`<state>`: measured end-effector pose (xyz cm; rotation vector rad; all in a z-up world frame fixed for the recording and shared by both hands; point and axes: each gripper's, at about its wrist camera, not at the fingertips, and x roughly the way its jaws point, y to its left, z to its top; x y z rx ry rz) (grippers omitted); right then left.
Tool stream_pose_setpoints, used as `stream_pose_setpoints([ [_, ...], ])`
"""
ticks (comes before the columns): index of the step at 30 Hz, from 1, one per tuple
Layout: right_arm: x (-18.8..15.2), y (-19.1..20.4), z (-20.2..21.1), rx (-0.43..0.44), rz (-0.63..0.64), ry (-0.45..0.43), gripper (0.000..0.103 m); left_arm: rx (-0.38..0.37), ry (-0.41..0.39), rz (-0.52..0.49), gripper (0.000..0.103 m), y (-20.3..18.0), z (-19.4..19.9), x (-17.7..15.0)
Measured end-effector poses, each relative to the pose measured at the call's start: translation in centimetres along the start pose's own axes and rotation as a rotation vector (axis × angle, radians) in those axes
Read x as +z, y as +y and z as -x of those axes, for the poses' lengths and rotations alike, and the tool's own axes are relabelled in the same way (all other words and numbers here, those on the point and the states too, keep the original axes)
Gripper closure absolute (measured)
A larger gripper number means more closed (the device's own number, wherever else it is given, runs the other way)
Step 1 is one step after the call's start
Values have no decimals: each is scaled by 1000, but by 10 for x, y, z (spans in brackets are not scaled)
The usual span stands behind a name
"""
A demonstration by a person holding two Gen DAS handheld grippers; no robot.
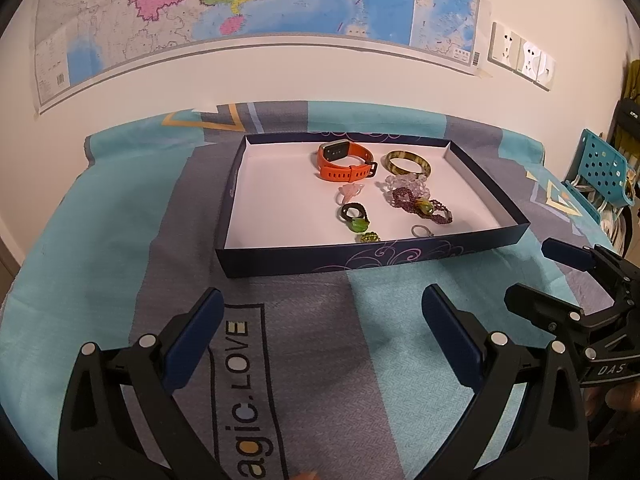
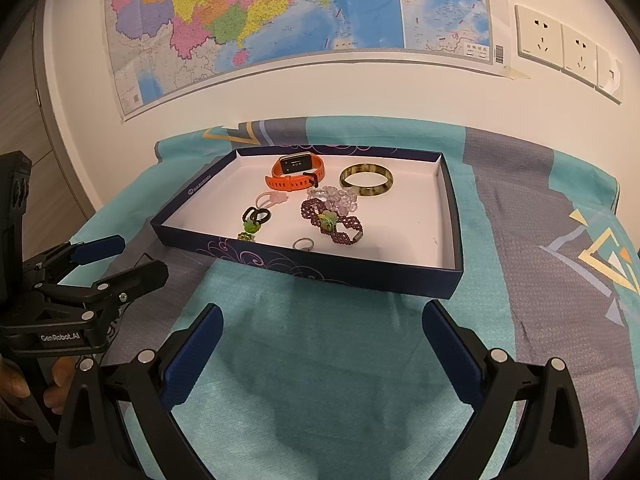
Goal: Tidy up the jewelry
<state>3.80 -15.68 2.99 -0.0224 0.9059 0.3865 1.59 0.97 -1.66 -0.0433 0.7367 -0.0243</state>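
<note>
Inside a shallow navy cardboard box lid [image 2: 304,270] on the teal patterned cloth [image 2: 304,360], an orange strap watch [image 2: 295,176] and assorted jewelry are listed, lying ahead of both spread, empty grippers, left gripper [image 1: 320,340] and right gripper [image 2: 320,344], neither clearly nearer.
</note>
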Motion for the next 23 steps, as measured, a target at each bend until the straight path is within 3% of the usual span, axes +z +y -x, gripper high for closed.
stream_pose_setpoints([
  [16, -1, -5, 0, -32, 28, 1, 7, -18, -23, -40, 5, -7, 3, -1],
  [20, 1, -38, -7, -60, 48, 60, 7, -20, 14, -18, 5, 1, -2, -1],
  [23, 4, -94, -15, -127, 6, 118, 7, 2, 24, 4, 5, 15, -4, -2],
])
